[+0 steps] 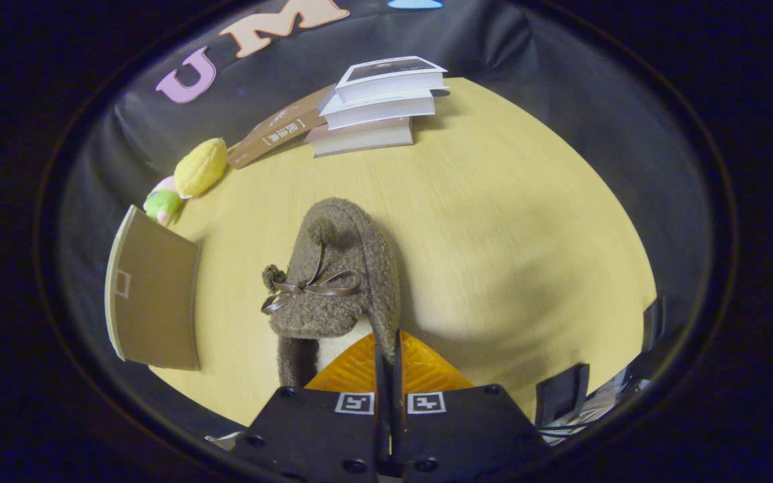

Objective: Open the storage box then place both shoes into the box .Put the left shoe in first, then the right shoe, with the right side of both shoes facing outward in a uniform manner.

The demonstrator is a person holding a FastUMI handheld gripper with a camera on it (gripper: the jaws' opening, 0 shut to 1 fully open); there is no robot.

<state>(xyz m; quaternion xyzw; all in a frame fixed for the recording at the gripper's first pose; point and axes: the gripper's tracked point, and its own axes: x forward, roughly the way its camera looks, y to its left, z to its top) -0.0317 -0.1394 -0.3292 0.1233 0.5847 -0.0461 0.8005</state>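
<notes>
Tool [388, 355]: I'm pinching the collar edge of the shoe, fingers pressed nearly together on it.
Shoe [336, 268]: brown fuzzy slipper with a ribbon bow, hanging just ahead of my fingers, toe pointing to 12 o'clock.
Box flap [155, 295]: brown panel standing at 9 o'clock.
Books [380, 107]: stacked at 12 o'clock on the tabletop [527, 235].
Plush toy [188, 178]: sitting at 10 o'clock.

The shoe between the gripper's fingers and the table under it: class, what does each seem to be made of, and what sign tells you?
Shoe: looks like brown fleece or boucle fabric, from its curly, matte pile; its bow looks like glossy ribbon or faux leather. The gripper looks closed on the shoe's rim. Table: pale wood or wood-look laminate, from its fine straight grain and smooth, slightly shiny finish.
</notes>
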